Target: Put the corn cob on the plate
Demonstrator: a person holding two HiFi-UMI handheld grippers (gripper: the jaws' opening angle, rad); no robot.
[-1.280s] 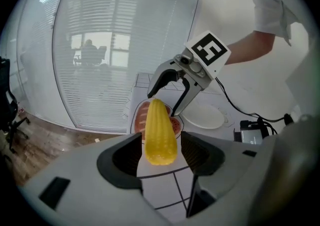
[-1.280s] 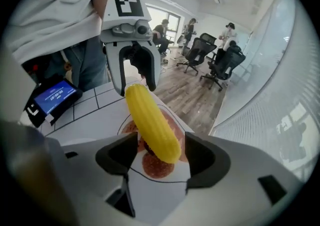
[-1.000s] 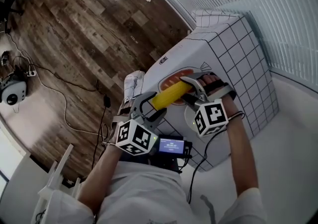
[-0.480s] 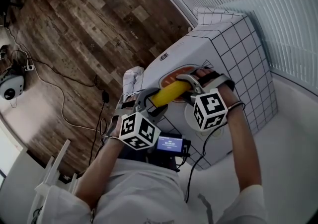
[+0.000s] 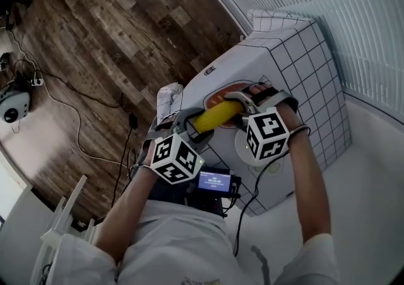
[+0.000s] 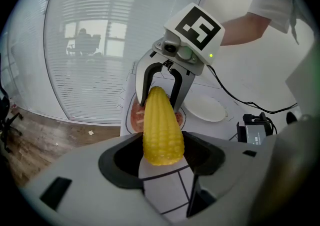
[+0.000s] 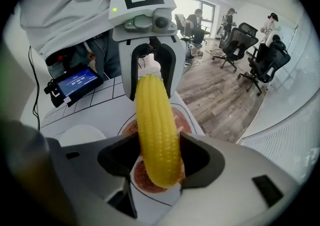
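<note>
White T-shirt [image 5: 183,246]; grey hand-held grippers [image 5: 192,127] [image 5: 243,112]; black-white marker cubes [image 5: 177,158] [image 5: 267,134].

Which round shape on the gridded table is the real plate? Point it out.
The plain white round plate, with a rim and nothing on it. The other is a flat red-brown oval picture, under the yellow corn cob.

From where I stand I count one corn cob [image 5: 216,117] and two grippers, left [image 5: 189,126] and right [image 5: 243,110], each carrying one marker cube [image 5: 177,158]. There is one table [image 5: 303,69] with one plate [image 6: 207,108], one printed red oval [image 5: 221,96] and one small screen [image 5: 213,181]. Further off are at least two office chairs [image 7: 262,62].
</note>
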